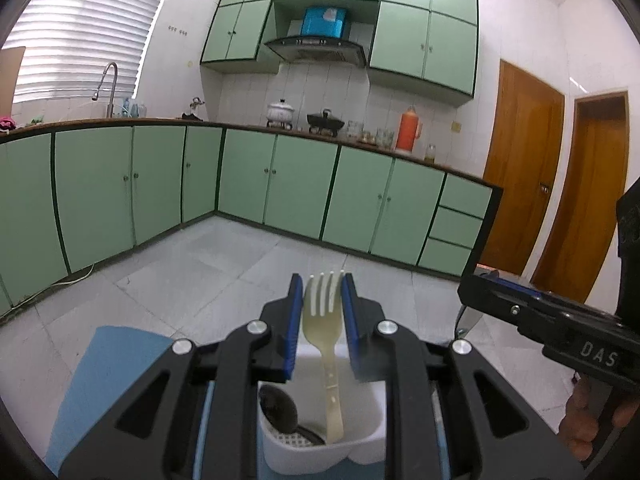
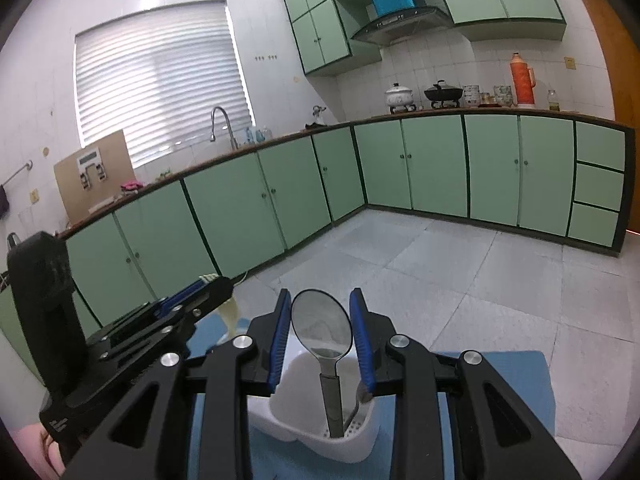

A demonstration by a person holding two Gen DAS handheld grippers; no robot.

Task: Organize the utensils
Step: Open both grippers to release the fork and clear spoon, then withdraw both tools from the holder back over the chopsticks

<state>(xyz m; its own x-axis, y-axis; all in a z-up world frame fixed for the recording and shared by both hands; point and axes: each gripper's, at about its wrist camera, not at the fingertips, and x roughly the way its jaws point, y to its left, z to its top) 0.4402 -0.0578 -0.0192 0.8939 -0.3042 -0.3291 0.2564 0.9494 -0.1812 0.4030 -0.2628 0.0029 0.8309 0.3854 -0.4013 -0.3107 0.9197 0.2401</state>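
**Fork and spoon gripped over the white caddy**

Left gripper (image 1: 322,312): blue-padded jaws clenched on the head of a cream plastic fork (image 1: 325,320), tines up and forward, handle slanting down into a white plastic utensil caddy (image 1: 360,448) with a perforated floor. Inside that caddy, beside the fork handle, a dark spoon bowl (image 1: 278,406) leaning against the left wall.

Right gripper (image 2: 320,332): blue pads just beside the bowl of a shiny metal spoon (image 2: 321,330), one to each side, gripping it; bowl up, dark handle running straight down to the perforated floor of the same white caddy (image 2: 308,440). A second metal handle just visible at the right pad, against the caddy's far wall.

Under the caddy, a blue mat (image 2: 516,384) on a pale surface. Pale tiled floor (image 1: 200,272) beyond.

Readable writing: white letters "DAS" (image 1: 599,356) on the black body of the right gripper as seen from the left wrist camera. Fingers of a hand (image 1: 580,420) wrapped around that gripper's handle at the frame edge.

Farther off: mint-green cabinet doors (image 1: 300,184) under a brown counter, a white lidded pot (image 1: 280,111), a black pan (image 1: 325,120), an orange thermos flask (image 1: 408,130), a blue box (image 1: 323,21) above the range hood. Printing on the blue box too small to read. Wooden doors (image 1: 520,160) on the right.
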